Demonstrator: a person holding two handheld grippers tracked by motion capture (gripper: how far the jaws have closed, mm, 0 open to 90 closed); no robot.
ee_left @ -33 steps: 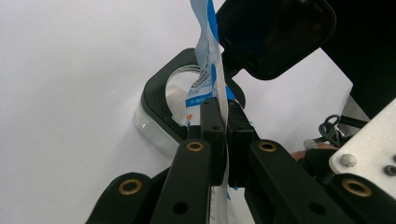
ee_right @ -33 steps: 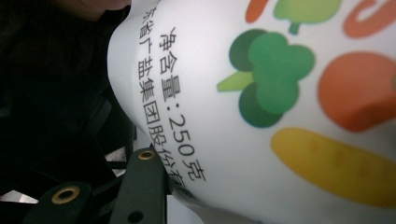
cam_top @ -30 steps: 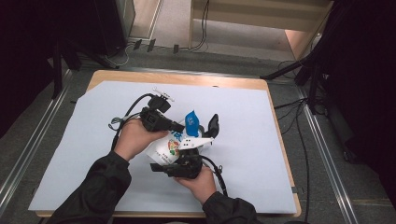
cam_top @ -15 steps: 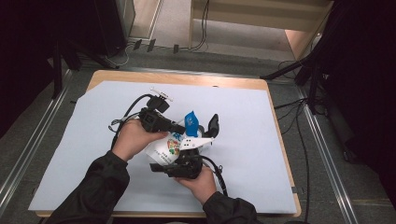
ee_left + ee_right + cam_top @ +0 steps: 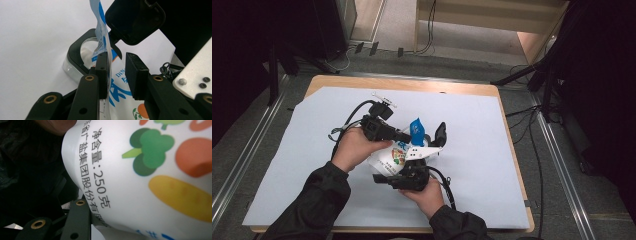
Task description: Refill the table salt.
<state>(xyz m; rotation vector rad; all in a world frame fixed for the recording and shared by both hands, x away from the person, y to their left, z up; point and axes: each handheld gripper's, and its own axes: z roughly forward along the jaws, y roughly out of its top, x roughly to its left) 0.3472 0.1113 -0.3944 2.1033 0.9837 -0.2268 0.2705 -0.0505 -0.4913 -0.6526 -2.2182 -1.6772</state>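
A white bag [image 5: 394, 156] printed with vegetables, with a blue top [image 5: 416, 127], is held tilted above the mat. My left gripper [image 5: 117, 62] has its jaws on either side of the bag's top edge [image 5: 103, 32]. They have just been opening: the film rests against one pad and a gap shows before the other. My right gripper [image 5: 406, 159] is shut on the bag's body [image 5: 150, 170] from below, one finger [image 5: 78, 216] lying against its edge. Just beyond the bag's mouth stands a clear container with a black rim [image 5: 76, 53], its black lid [image 5: 135, 20] flipped up.
A pale blue mat [image 5: 302, 160] covers the wooden table [image 5: 412, 86]. The container's raised lid [image 5: 440, 134] stands right of the bag. Cables trail from both grippers. Metal rails run along both sides of the table, and dark stands and furniture lie beyond.
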